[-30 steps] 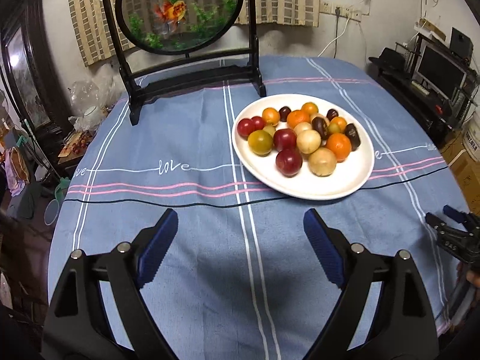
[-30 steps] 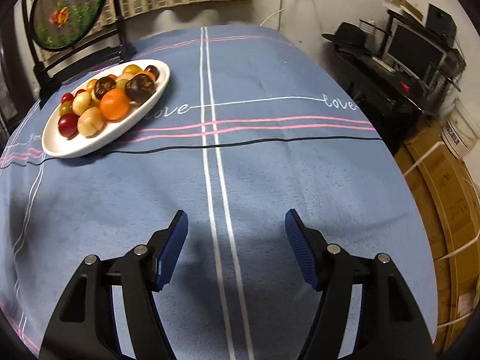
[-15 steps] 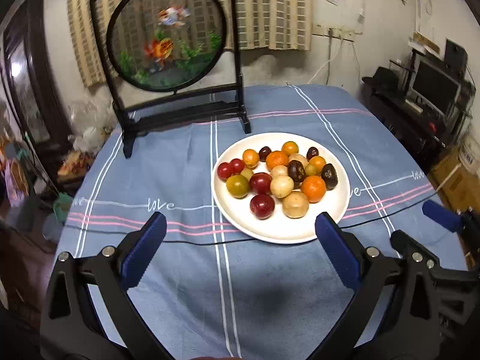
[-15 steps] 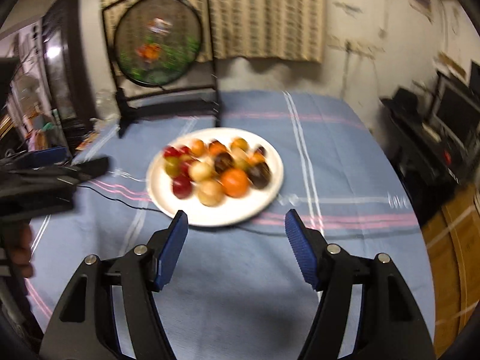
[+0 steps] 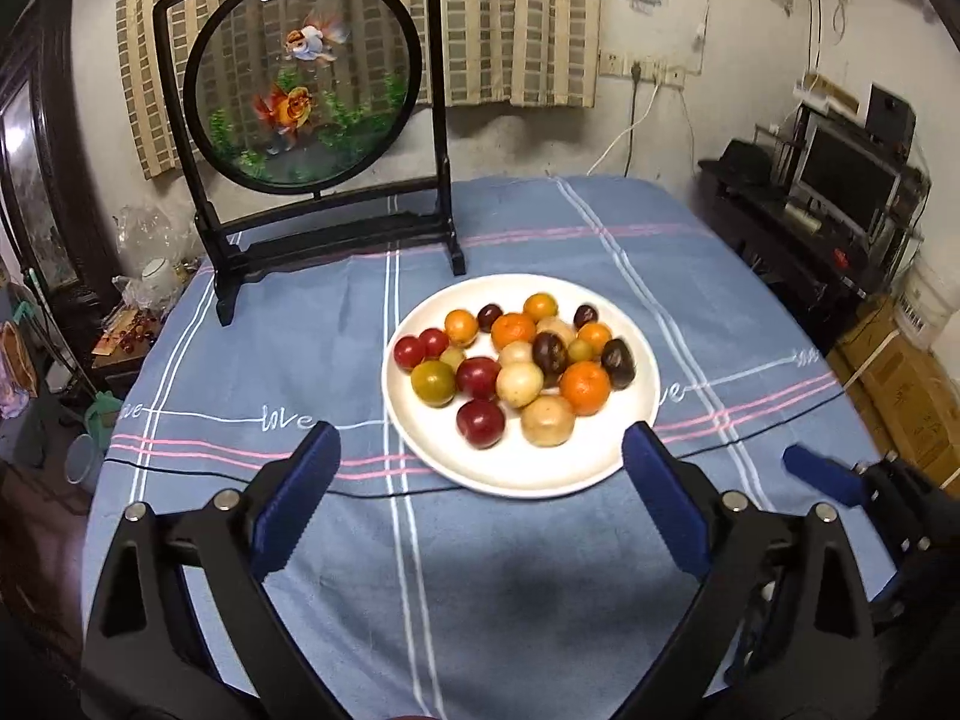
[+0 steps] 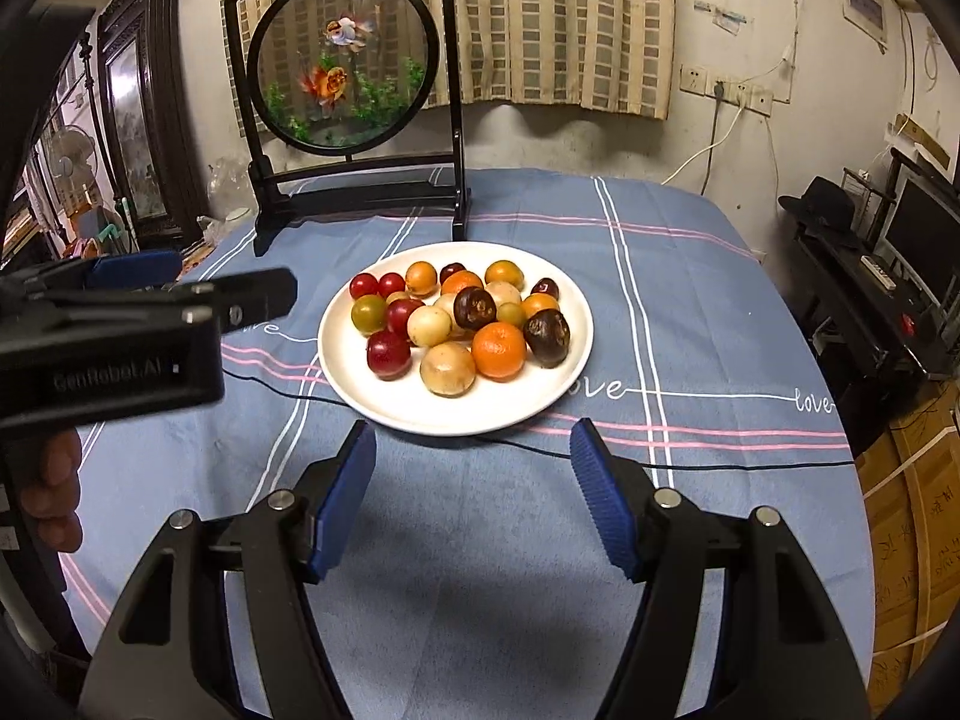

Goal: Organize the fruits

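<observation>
The heap of small red, orange, tan and dark round fruits (image 6: 459, 321) is sitting on the round white plate (image 6: 567, 384) mid-counter, straight ahead of your right tool (image 6: 474, 501), the nearer; both it and the left tool (image 5: 480, 501) are hanging spread, empty.

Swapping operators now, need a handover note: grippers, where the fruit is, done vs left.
Left gripper: open, holding nothing, above the tablecloth just short of the plate.
Right gripper: open, holding nothing, also at the plate's near edge.
All fruit sits piled on the white plate mid-table on the blue tablecloth: oranges such as the large orange, red fruits, pale tan ones, dark brown ones, a green one. The goldfish screen stands behind the plate.
Done: nothing sorted yet, no fruit off the plate.
Left: the whole sorting; no target container is in view.
</observation>
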Motion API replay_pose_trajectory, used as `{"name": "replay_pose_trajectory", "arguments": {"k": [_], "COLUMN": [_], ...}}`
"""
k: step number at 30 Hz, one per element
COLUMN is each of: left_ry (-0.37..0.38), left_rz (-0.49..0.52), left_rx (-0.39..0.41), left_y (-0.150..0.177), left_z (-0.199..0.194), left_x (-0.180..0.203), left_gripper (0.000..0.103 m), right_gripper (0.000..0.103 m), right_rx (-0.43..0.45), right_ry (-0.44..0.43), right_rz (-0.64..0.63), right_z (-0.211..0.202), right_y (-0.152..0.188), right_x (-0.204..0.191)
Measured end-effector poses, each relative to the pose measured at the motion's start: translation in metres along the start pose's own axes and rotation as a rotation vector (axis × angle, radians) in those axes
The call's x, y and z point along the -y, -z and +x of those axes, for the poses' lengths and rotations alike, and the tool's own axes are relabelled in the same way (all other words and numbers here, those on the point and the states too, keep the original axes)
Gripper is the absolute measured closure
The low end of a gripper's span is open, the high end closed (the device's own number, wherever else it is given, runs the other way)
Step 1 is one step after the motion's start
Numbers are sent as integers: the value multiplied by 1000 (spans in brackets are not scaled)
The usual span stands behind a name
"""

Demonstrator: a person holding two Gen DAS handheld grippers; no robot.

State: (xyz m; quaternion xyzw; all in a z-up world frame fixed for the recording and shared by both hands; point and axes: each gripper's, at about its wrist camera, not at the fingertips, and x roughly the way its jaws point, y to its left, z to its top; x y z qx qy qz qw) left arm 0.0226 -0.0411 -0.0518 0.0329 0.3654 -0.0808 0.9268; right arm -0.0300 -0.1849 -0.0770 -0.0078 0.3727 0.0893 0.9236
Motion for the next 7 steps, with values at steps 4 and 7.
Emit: {"name": "replay_pose_trajectory", "arguments": {"k": [4,7], "left_ry": [-6,10], "left_rz": [-15,-42], "left_rx": [-5,-36], "left_y": [-3,-3], "left_z": [-2,0], "left_x": [-1,-3], "left_gripper": [2,2], "right_gripper": [35,35], "right_rx": [-7,-9], "right_ry": [1,-2], "right_rz": [7,13], "right_z": [0,0], "right_y": [1,3], "right_x": [3,3]}}
